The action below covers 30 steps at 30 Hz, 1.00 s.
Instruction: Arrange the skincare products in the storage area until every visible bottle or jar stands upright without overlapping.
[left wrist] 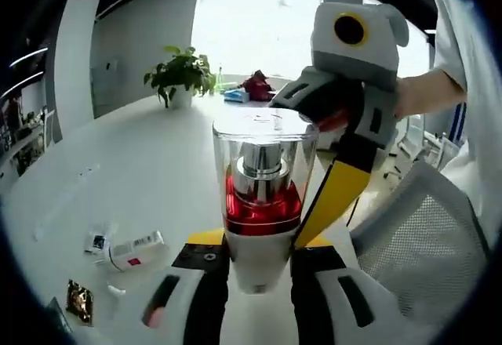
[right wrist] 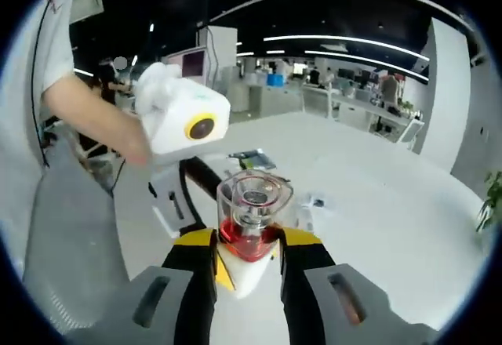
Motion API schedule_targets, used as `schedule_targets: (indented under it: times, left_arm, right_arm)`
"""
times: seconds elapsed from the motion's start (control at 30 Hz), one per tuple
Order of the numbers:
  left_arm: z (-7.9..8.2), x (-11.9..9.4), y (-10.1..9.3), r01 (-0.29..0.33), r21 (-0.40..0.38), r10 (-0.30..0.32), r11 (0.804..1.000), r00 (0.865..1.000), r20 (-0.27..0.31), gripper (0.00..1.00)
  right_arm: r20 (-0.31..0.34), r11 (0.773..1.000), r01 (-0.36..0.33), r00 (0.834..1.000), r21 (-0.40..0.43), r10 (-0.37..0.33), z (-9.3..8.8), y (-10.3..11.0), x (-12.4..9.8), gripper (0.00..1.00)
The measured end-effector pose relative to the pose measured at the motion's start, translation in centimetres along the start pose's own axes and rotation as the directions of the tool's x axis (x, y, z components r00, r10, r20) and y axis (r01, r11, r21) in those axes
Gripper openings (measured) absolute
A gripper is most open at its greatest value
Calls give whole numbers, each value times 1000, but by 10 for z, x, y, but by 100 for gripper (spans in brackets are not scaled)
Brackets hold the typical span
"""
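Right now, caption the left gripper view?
Both grippers' fingers clamp a clear-capped red bottle above the white table.

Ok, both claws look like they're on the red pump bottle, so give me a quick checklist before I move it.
1. Left claw closed on the red pump bottle: ok.
2. Right claw gripping the same bottle: ok.
3. Bottle upright: cannot tell, since both views tilt.
4. Clear cap on: ok.
5. White table has a bare spot for setting down: ok; small tube and sachets lie off to one side.
6. Storage area located: cannot tell.
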<state>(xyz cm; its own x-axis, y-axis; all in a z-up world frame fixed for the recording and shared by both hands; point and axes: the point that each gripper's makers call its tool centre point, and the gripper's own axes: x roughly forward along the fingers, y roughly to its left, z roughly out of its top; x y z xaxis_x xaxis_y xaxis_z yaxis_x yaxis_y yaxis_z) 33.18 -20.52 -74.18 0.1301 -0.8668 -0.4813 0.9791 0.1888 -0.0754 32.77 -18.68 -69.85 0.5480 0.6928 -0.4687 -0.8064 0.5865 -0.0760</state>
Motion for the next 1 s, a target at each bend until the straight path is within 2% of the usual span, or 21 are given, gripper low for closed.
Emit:
schedule_targets:
  times: [0.2,0.33,0.37,0.67,0.73,1.0]
  left_arm:
    - [-1,18,5,29,91,-29,995,1000,-7,29]
    - [-1,29,8,69,139,-65,988,997,-33,29]
    - [3,31,7,76,148,-74,986,997,-18,29]
    - [11,41,18,88,159,-89,983,996,-1,29]
    - [13,43,24,87,157,-89,984,996,7,29]
    - [17,49,28,96,162,-101,982,994,27,29]
  right_arm:
    - [-2,998,56,998,15,-56,-11,-14,-1,30]
    - [-3,990,132,991,49,-132,-18,-21,-1,30]
    - [15,984,165,986,64,-166,-17,-26,-2,30]
    - [28,975,212,976,74,-214,-18,-42,-3,30]
    - [33,974,214,976,75,-217,-19,-46,-3,30]
    - [50,975,208,976,76,-213,-19,-59,-2,30]
